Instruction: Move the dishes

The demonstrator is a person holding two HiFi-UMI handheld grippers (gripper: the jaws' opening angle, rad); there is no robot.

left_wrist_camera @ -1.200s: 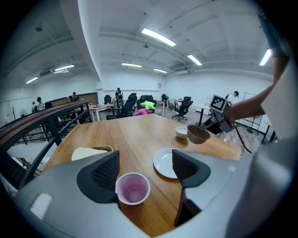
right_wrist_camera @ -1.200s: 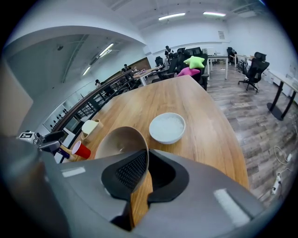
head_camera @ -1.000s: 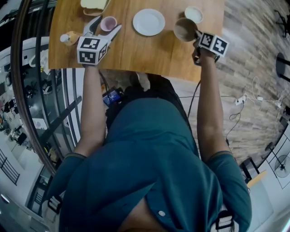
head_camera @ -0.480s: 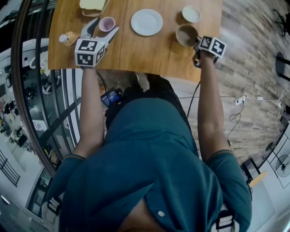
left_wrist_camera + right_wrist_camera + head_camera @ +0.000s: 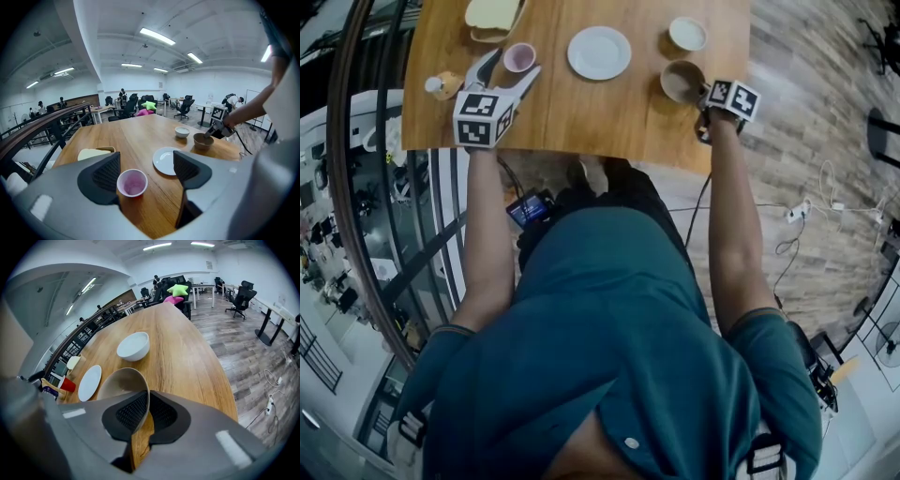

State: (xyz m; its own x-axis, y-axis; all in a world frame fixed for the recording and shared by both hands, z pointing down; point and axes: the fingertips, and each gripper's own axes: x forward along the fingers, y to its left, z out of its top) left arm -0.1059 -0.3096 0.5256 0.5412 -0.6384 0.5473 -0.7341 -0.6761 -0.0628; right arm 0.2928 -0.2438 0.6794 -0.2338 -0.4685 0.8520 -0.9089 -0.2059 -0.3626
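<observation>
My right gripper (image 5: pixel 146 411) is shut on the near rim of a tan bowl (image 5: pixel 119 383), one pad inside and one outside. In the head view that tan bowl (image 5: pixel 680 81) sits near the table's right front edge with the right gripper (image 5: pixel 703 91) at its rim. Beyond it stands a white bowl (image 5: pixel 687 34), with a white plate (image 5: pixel 599 52) to its left. My left gripper (image 5: pixel 145 171) is open, its jaws either side of a pink cup (image 5: pixel 131 183) without touching it. In the head view the left gripper (image 5: pixel 511 66) is just in front of the pink cup (image 5: pixel 519 57).
The wooden table (image 5: pixel 581 117) ends close in front of both grippers. A pale slab on a wooden board (image 5: pixel 492 14) lies at the far left. A small bottle (image 5: pixel 442 84) stands by the left edge, next to a railing. Wood floor lies to the right.
My right gripper has drawn the tan bowl a little toward the table's near edge, away from the white bowl. The left gripper stays open at the pink cup.
</observation>
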